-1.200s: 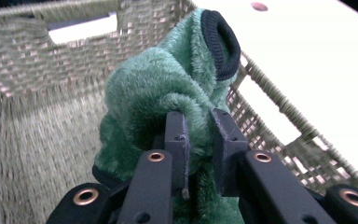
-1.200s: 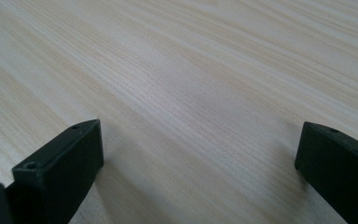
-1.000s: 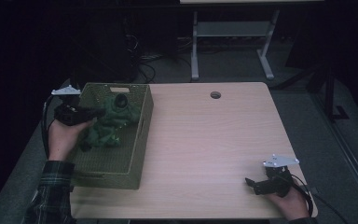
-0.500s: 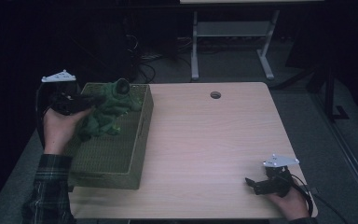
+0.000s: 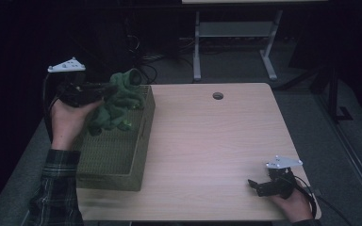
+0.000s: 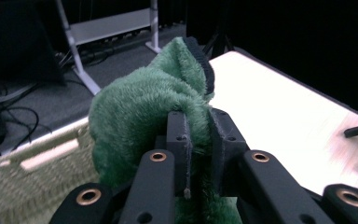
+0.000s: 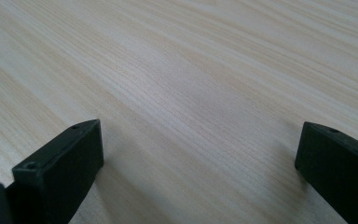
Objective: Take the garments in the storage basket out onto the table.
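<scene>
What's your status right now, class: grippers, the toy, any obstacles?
Left gripper shut on green plush toy, held above the woven basket. Right gripper open, resting low on the table. Nothing in the way.

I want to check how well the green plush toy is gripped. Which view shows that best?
The left gripper view: the green plush toy bulges between the left gripper, whose jaws pinch its fur. The high view shows the toy lifted over the basket, the grip itself too small to judge. The right gripper view looks at the table.
</scene>
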